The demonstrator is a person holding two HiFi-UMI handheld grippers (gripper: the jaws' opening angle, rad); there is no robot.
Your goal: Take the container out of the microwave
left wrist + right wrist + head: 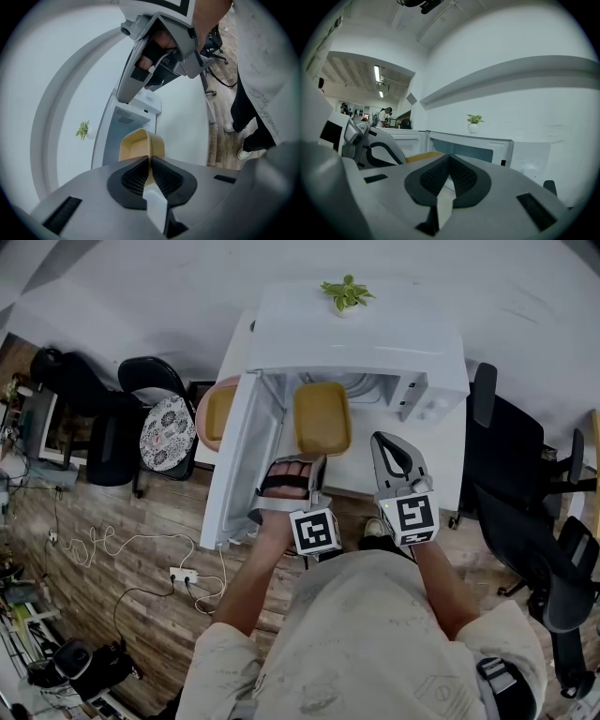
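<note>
Left tongs [307, 461] clamped on the near rim of the yellow container [322, 416], just ahead of them at the open microwave [361, 338] mouth. Right tongs [385, 442] shut, empty, alongside. Thin one-edge grip: could tilt, slip, or clip the door [234, 465] at left.

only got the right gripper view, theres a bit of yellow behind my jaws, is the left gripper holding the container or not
Observer: Yes. The left gripper is shut on the near wall of the yellow container.
Operator: where is it relative to the microwave
Observer: In the head view it hangs at the open front of the microwave. I cannot tell whether it is fully clear of the cavity.
Operator: is my gripper touching it
Observer: No. The right gripper sits just to the container's right, with a gap between them.
</note>
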